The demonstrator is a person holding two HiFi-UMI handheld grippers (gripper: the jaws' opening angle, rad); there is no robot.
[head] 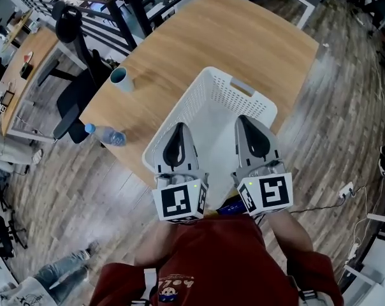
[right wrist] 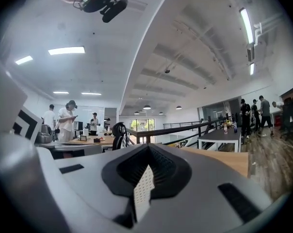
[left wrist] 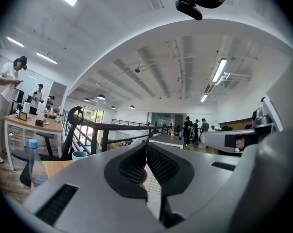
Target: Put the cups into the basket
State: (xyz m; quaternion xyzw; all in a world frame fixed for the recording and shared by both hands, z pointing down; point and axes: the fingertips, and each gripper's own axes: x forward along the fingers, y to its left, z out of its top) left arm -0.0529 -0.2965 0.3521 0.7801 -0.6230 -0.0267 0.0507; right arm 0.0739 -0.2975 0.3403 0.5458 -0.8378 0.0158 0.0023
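1. Gripper state. Your left gripper (head: 178, 130) and right gripper (head: 244, 122) hung side by side over the near end of the basket (head: 204, 98). Each gripper's own view showed its jaws pressed together at the tips, with nothing pinched between them; only the basket's perforated wall showed through the gap behind the tips.

2. Task items. One cup (head: 121, 78) stood upright on the table (head: 237, 34), outside the basket and well apart from its far left corner. No other cup was visible. The part of the basket floor that showed was bare; the grippers covered the near part. A water bottle (head: 107, 134) lay left of the basket at the table edge and, by the task sentence, was not a task item.

3. Step in hand (judgement). The visible cup was yet to go into the basket, so the step was the reach toward it.

4. Next move (judgement). The left gripper lay on the cup's side of the basket. You would need to spread its jaws wider than the cup before closing in, then grip without tipping it.
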